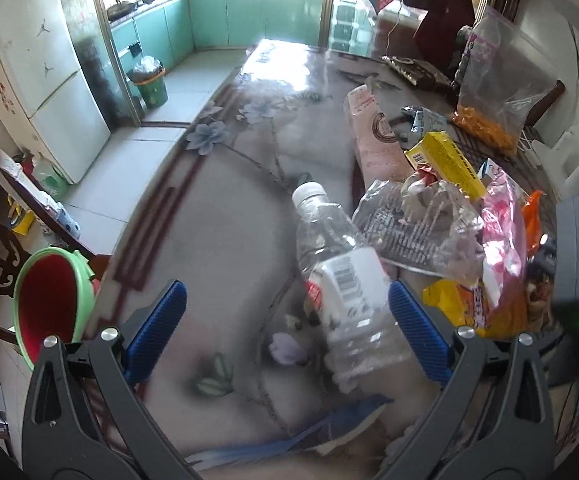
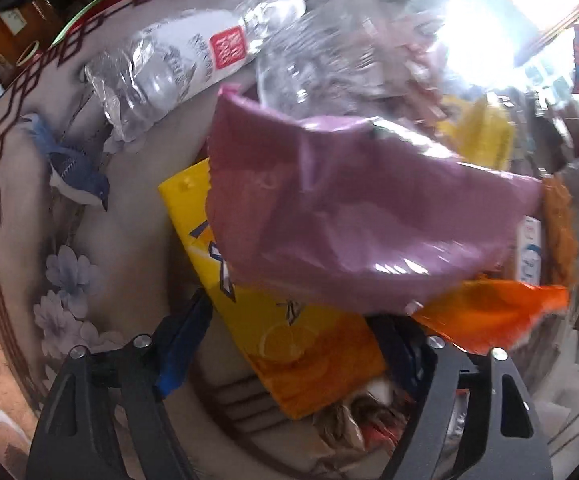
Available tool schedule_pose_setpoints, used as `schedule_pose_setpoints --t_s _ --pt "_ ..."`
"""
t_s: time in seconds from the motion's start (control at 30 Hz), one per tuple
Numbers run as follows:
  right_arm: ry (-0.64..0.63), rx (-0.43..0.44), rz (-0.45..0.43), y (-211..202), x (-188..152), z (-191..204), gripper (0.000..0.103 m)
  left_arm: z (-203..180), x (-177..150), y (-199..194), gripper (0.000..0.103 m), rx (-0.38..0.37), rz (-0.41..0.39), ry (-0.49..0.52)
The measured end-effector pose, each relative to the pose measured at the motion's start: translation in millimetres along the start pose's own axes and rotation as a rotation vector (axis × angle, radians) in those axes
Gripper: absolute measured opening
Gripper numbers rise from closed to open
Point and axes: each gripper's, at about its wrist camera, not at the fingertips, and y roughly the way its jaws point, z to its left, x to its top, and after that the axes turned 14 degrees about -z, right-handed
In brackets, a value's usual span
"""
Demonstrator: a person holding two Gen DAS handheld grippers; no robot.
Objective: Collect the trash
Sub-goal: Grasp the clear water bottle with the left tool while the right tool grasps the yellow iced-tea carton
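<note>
- Nearest in the left wrist view, the left gripper (image 1: 287, 320) is tilted steeply down at a floral-printed table (image 1: 209, 216). Its blue-padded fingers (image 1: 157, 328) are spread wide. A crushed clear plastic bottle (image 1: 341, 276) lies on its side between them, close against the right-hand pad. The left-hand pad stands well clear, so nothing is pinched yet. The spread looks set to take the bottle across its body.
- In the right wrist view, the right gripper (image 2: 289, 356) points almost straight down over the heap of litter. Its jaws are partly spread, with a yellow and orange packet (image 2: 289, 340) lying between the fingers (image 2: 181, 344). Whether the pads already press on the packet cannot be told, as the picture is blurred there.
- Just beyond, a pink plastic bag (image 2: 361, 216) lies over the packet, with an orange wrapper (image 2: 489, 312) at its right edge.
- Farther off in the left wrist view, the rest of the trash is heaped along the table's right side: a crinkled clear wrapper (image 1: 413, 220), a yellow box (image 1: 449, 160) and a pale pink carton (image 1: 373, 136).
- To the near left, below the table edge, a red-lined green bin (image 1: 49, 304) stands open, the likely place for the trash.
- Far left stands a white fridge (image 1: 41, 80).
</note>
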Motion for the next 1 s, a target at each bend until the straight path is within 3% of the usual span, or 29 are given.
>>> schedule_pose_setpoints --t_s 0.17,0.43,0.47,0.53,0.57,0.63,0.7,0.83,1.0 --pt "0.115 0.087 -0.081 -16 -16 1 0.063 -18 9 29 0.100 -0.023 0.056 0.009" --pt "0.460 0.207 -0.294 -83 -70 -19 0.062 -40 -11 57 0.100 -0.002 0.155 0.043" --pt "0.506 0.212 -0.317 -91 -79 -21 0.062 -39 -14 59 0.097 -0.001 0.165 0.035" --pt "0.591 0.227 -0.367 -106 -91 -25 0.062 -35 -23 64 0.075 -0.015 0.194 0.003" --pt "0.615 0.233 -0.383 -102 -88 -26 0.062 -34 -27 65 0.055 -0.029 0.208 -0.009" --pt "0.663 0.250 -0.426 -114 -95 -25 0.062 -27 -33 61 0.054 -0.047 0.203 -0.035" --pt "0.685 0.281 -0.465 -118 -85 -20 0.062 -17 -34 50 0.054 -0.057 0.181 -0.058" --pt "0.678 0.326 -0.526 -120 -43 6 0.062 16 -27 4 0.054 -0.044 0.060 -0.059" --pt "0.634 0.363 -0.583 -117 23 37 0.062 95 -25 -46 0.054 0.070 -0.042 -0.053"
